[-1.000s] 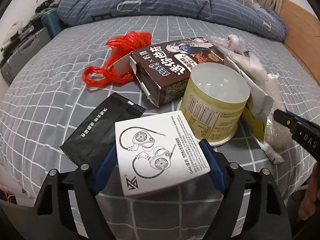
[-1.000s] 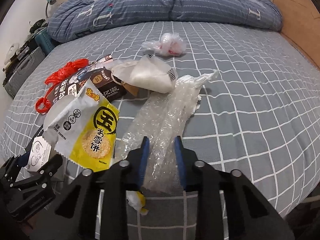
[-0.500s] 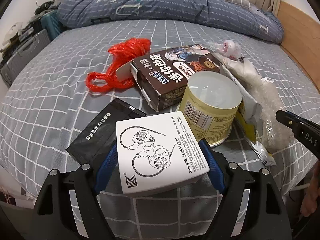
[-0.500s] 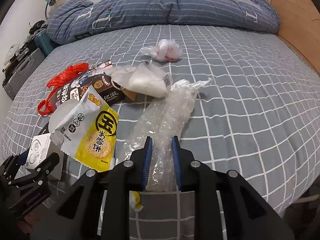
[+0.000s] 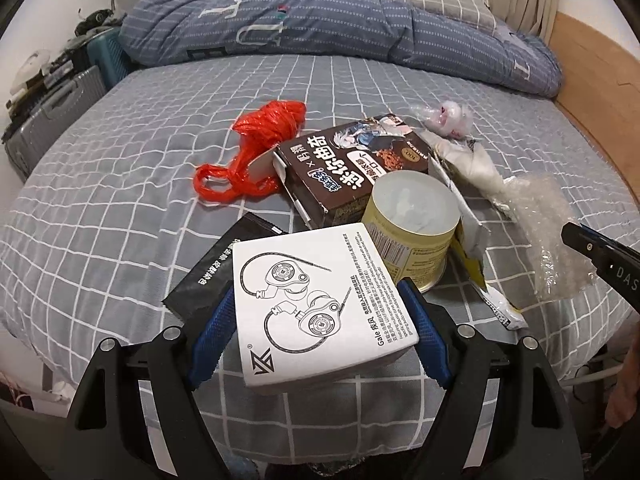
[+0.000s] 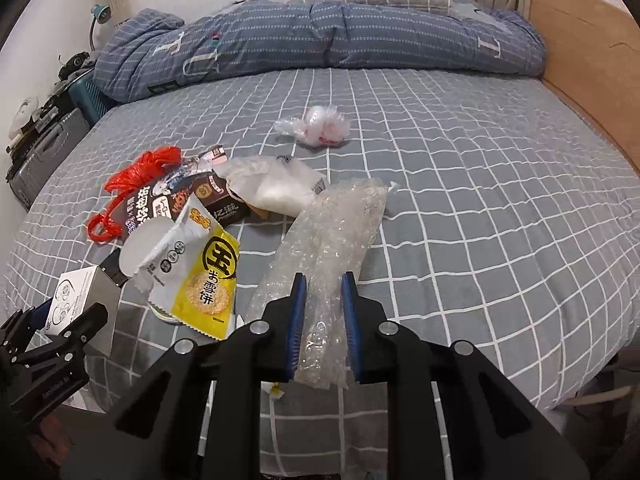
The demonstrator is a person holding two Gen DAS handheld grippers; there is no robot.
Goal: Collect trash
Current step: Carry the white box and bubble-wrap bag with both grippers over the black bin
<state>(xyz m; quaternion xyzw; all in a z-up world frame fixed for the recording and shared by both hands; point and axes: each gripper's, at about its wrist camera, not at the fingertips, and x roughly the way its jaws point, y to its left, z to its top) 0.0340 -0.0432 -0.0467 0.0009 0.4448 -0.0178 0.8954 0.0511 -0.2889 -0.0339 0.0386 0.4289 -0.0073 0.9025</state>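
I was in the middle of the pickup step, with both hands loaded and the rest of the litter spread on the bed (image 6: 460, 208). On the checked sheet lay the brown snack box (image 5: 352, 168), the yellow tin (image 5: 412, 224), the yellow rice-cracker packet (image 6: 208, 280), the red plastic bag (image 5: 256, 148), a black sachet (image 5: 216, 268) and a small crumpled clear bag (image 6: 316, 126). I judged the next move to be carrying both pieces off to a bin (none was in view) and letting go there, then coming back for the box and tin.

My left gripper (image 5: 320, 320) pointed steeply down at the bed's near edge, its blue pads clamped on the two sides of the white earphone box (image 5: 316, 304), which sat clear of the sheet. My right gripper (image 6: 323, 320), angled much the same, had just been closing and pinched the near end of the bubble wrap (image 6: 332, 240), whose far end trailed toward the sheet.
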